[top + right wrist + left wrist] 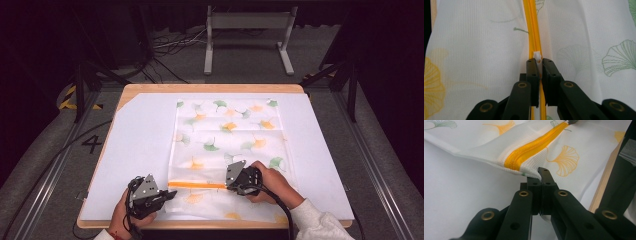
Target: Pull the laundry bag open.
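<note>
The orange zipper (pixel 196 185) runs across the near end of a white mesh bag (pixel 230 135) printed with ginkgo leaves, lying flat on the white table (pixel 140 145). The right gripper (pixel 538 65) is clamped on the white zipper pull (pixel 537 57); the left gripper (pixel 539 175) pinches the bag's edge at the zipper's end. To slide cleanly, the left should likely hold the fabric taut while the right draws straight along the teeth. The right gripper view reveals the tiny pull; the high view gives the zipper's full length
</note>
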